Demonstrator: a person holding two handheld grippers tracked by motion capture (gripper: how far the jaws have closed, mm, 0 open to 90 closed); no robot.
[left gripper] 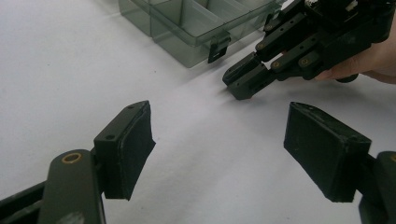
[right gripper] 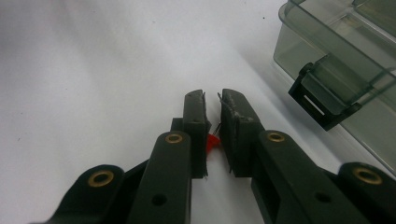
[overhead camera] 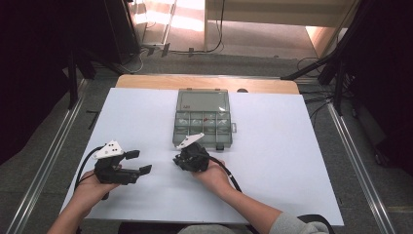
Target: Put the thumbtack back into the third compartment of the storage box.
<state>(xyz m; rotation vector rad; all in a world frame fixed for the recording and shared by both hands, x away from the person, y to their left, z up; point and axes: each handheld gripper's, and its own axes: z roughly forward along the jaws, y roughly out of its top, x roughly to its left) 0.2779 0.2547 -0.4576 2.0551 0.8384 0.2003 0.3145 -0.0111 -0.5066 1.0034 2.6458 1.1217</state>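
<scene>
- Writing: none legible on the organizer box (overhead camera: 202,119).
- Right gripper (right gripper: 212,109), near the box latch (right gripper: 322,100), pinches a small red piece (right gripper: 212,142) between its pads.
- Left gripper (left gripper: 219,149): jaws spread, nothing held.

Small red piece (right gripper: 213,143) between black right gripper (right gripper: 212,108) pads; smoky grey-green translucent organiser box (overhead camera: 202,118); white table cover (overhead camera: 292,161)
</scene>
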